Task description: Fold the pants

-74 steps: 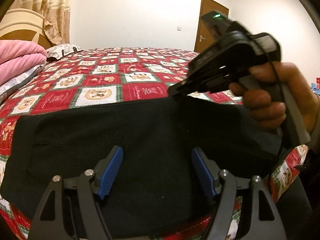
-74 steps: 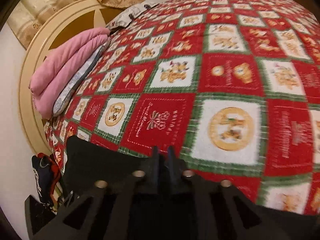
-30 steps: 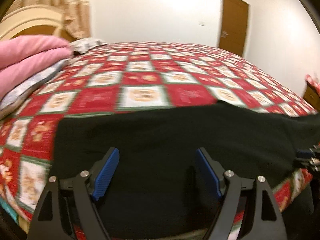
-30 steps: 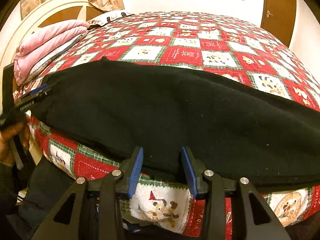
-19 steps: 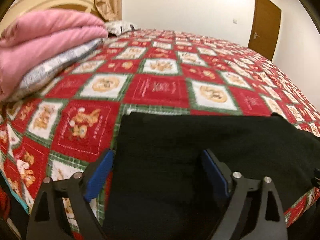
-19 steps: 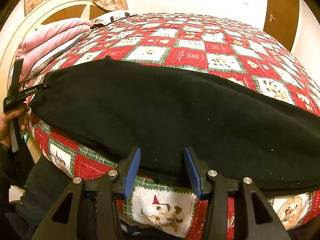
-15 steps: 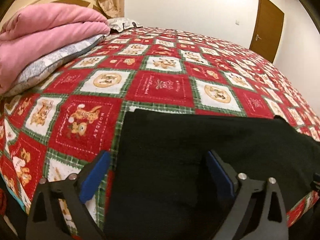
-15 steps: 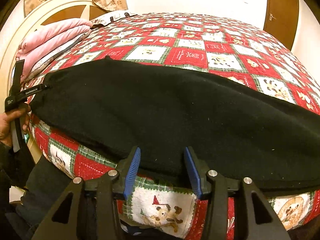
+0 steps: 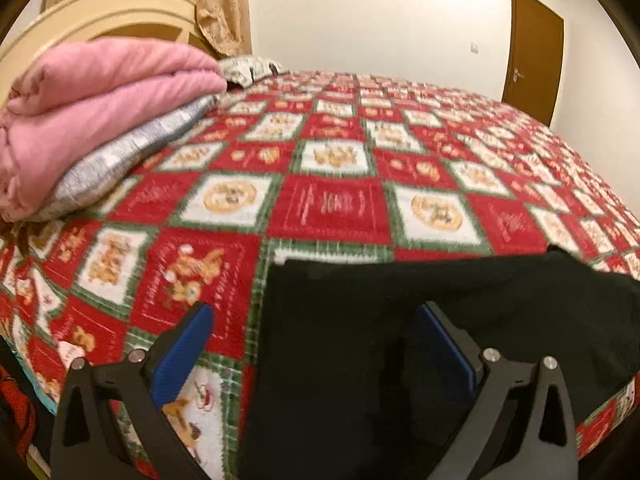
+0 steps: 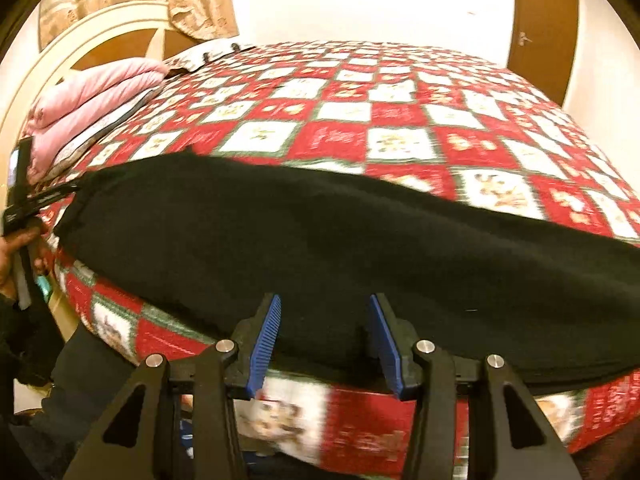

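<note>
The black pants [image 10: 320, 240] lie flat in a long strip along the near edge of the bed. Their left end [image 9: 380, 320] shows in the left wrist view. My left gripper [image 9: 316, 340] is open and empty, straddling the left end's edge. It also shows at the far left of the right wrist view [image 10: 48, 196]. My right gripper [image 10: 324, 332] is open and empty, at the pants' near edge, mid length.
The bed has a red, green and white patchwork quilt [image 9: 340, 208]. A folded pink blanket [image 9: 92, 96] on a grey pillow lies at the head, by the cream headboard [image 10: 100, 36]. A brown door [image 9: 536, 48] stands at the back right.
My left gripper has slid left to the pants' left end. My right gripper let go of the cloth, dropped to the near edge and opened wider.
</note>
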Tool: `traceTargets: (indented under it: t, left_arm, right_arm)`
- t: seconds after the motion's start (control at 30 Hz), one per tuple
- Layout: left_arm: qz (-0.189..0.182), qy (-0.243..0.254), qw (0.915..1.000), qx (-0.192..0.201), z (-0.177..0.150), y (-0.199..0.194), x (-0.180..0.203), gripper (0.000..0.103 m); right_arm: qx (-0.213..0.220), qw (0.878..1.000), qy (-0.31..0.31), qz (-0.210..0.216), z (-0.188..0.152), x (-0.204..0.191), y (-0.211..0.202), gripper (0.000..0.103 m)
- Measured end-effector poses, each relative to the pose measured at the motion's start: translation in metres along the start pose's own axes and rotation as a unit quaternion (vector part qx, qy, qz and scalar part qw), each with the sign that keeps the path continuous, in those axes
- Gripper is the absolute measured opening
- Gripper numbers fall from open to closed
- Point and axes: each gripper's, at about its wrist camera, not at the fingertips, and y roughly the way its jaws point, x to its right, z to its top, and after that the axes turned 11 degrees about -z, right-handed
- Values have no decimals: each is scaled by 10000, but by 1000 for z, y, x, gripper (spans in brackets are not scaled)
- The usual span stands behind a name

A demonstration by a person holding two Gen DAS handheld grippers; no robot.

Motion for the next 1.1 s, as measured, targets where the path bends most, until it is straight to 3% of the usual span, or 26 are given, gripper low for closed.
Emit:
traceTargets:
  t: [0.2, 0.3, 0.57, 1.1]
  left_arm:
    - [-423, 293, 9985, 184, 12, -17, 40, 103]
    - [-806, 469, 9956, 50, 11, -12, 70, 103]
    - [-1190, 1055, 9868, -288, 1, 5, 140, 103]
    - [-1371, 1548, 9766, -594, -9, 22, 201, 103]
  right_arm:
    - [0, 9990, 310, -308, -2, 43, -5, 48]
    - [-20, 9980, 390, -498, -6, 59, -6, 48]
    - [-176, 9962, 599, -600, -23, 82, 1, 48]
    - [-142, 9974, 602, -373, -27, 88, 1, 48]
